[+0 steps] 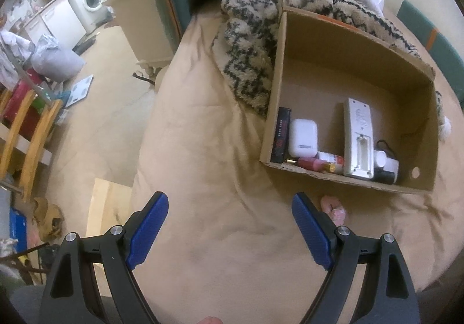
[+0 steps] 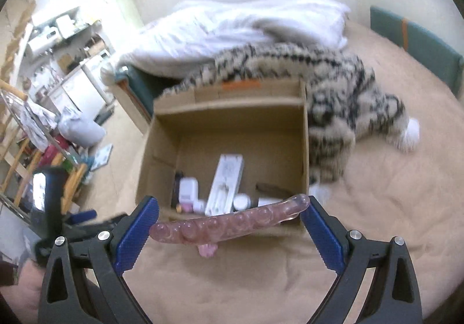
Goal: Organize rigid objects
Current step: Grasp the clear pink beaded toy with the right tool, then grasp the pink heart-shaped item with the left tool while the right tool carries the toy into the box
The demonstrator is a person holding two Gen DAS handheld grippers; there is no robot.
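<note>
the right hand-held gripper is seen closed endwise on a pink beaded glass rod, one blue pad at each end, so that the jaws stand wide yet are occupied. the rod's long axis is found to lie crosswise between the pads, roughly level, its right end a little higher. a small pink stub is noted beneath its middle.

the cardboard box is placed on the bed, directly ahead of and below the held rod. its near wall lies just behind the rod in the right wrist view. a white remote, a white case and small bottles are gathered along the near wall inside.

the left hand-held gripper is observed wide and empty above bare bedding, with the box ahead and to its right. a pink object is seen on the bed just short of the box's near wall.

the right hand is judged the nearer to the box opening. the coming move is judged to turn on the rod being carried forward over the near wall, its long axis running parallel to that wall.
</note>
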